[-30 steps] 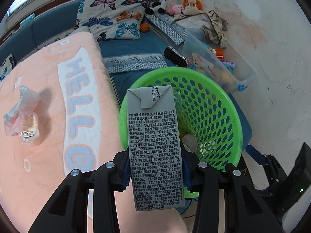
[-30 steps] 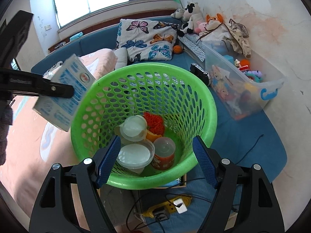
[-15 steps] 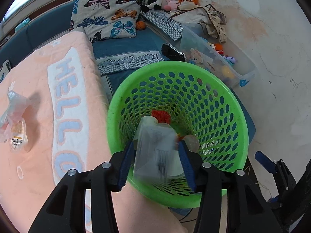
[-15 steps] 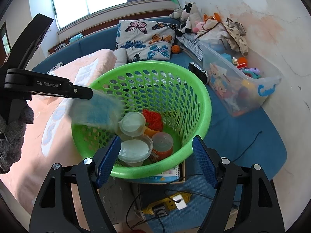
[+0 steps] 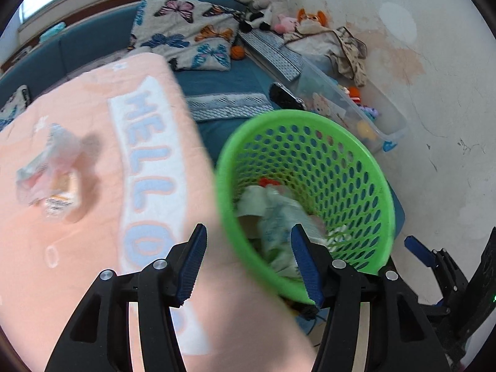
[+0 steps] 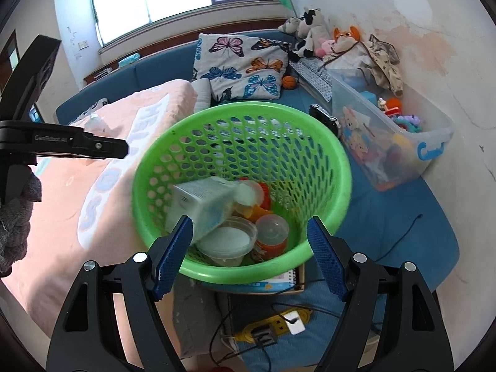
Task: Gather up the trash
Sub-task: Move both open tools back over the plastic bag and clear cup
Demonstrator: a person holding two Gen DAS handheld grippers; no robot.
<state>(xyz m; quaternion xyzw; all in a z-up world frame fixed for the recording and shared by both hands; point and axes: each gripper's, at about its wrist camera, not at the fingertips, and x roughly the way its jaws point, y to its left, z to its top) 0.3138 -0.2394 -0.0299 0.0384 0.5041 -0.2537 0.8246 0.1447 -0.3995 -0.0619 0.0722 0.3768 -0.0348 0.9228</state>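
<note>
The green mesh basket (image 6: 325,142) stands beside the bed and holds plastic cups and lids. A milk carton (image 6: 201,204) lies tilted inside it against the left wall; it shows blurred in the left wrist view (image 5: 279,217). My left gripper (image 5: 248,260) is open and empty, over the bed edge next to the basket (image 5: 356,161). My right gripper (image 6: 248,251) is open and empty, just in front of the basket's near rim. A crumpled clear plastic wrapper (image 5: 52,170) lies on the pink blanket (image 5: 102,248) at the left.
A clear toy bin (image 6: 387,136) stands against the wall on the right. A butterfly pillow (image 6: 241,68) and plush toys (image 6: 310,34) lie at the back. A yellow power strip (image 6: 272,325) with cables and a notebook (image 6: 272,282) lie on the floor below the basket.
My left gripper opened and let go of the milk carton, which fell into the green basket. The left gripper then swung left toward the bed. The right gripper held still.
</note>
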